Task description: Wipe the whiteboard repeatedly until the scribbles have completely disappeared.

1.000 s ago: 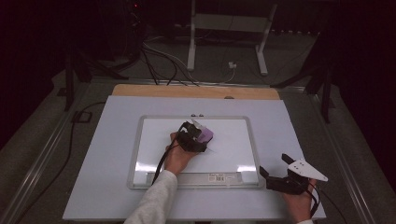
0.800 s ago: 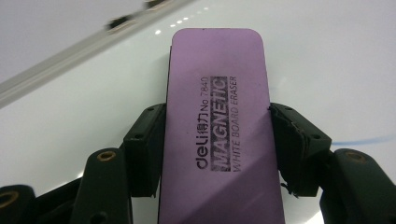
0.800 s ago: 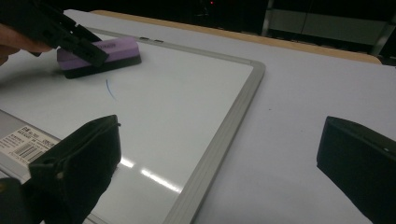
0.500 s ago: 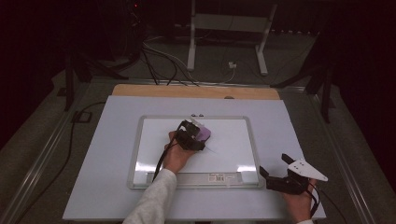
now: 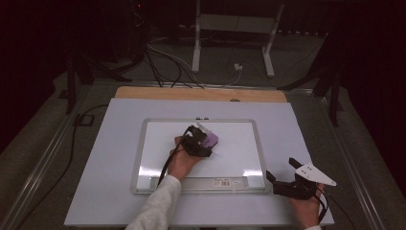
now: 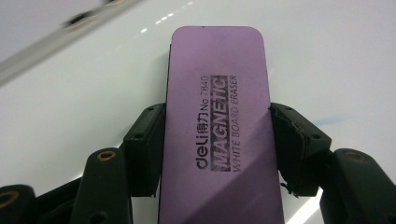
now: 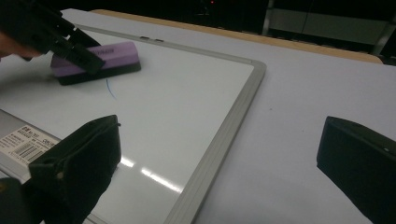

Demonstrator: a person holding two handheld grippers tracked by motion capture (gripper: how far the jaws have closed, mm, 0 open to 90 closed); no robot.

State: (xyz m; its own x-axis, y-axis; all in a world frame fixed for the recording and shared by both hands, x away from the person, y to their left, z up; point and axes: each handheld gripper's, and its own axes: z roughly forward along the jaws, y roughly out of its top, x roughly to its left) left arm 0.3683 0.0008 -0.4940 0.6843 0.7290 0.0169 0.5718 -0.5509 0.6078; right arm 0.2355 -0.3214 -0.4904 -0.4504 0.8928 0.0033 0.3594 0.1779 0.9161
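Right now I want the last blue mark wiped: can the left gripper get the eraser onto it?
Probably yes. The left gripper holds the eraser flat on the whiteboard, and the blue mark lies just beside the eraser with bare board between. The right gripper stands open off the board's corner.

The purple eraser runs off the bottom edge of the left gripper view, and the left gripper covers most of it from above. The barcode label on the whiteboard is too small to read.
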